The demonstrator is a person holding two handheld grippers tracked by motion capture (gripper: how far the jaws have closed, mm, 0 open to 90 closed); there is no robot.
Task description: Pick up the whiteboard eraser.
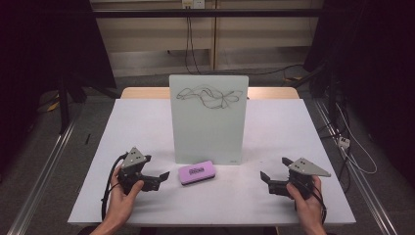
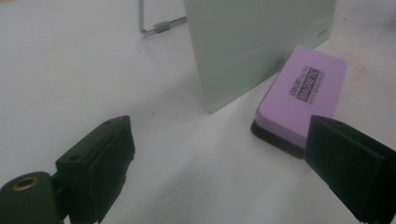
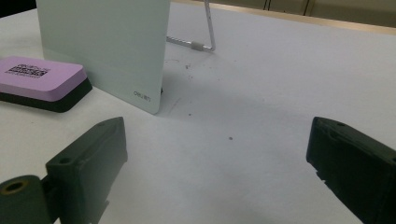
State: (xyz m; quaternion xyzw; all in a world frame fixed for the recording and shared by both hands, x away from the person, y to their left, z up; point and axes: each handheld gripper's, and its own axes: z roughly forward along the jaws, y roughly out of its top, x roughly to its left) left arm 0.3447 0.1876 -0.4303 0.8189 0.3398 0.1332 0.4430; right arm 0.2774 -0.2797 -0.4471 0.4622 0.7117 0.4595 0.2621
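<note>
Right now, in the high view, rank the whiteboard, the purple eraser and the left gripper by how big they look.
1. Whiteboard, clearly the largest.
2. Left gripper, with its grey plate and body.
3. Purple eraser, a little smaller than the left gripper; the two lie at a similar distance, so that order is close.

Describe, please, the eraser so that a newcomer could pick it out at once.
On the white table stands an upright pale-green board with black scribbles. Just before its lower edge lies the eraser, a flat rounded block. It alone is purple, with black print on top and a dark base.
</note>
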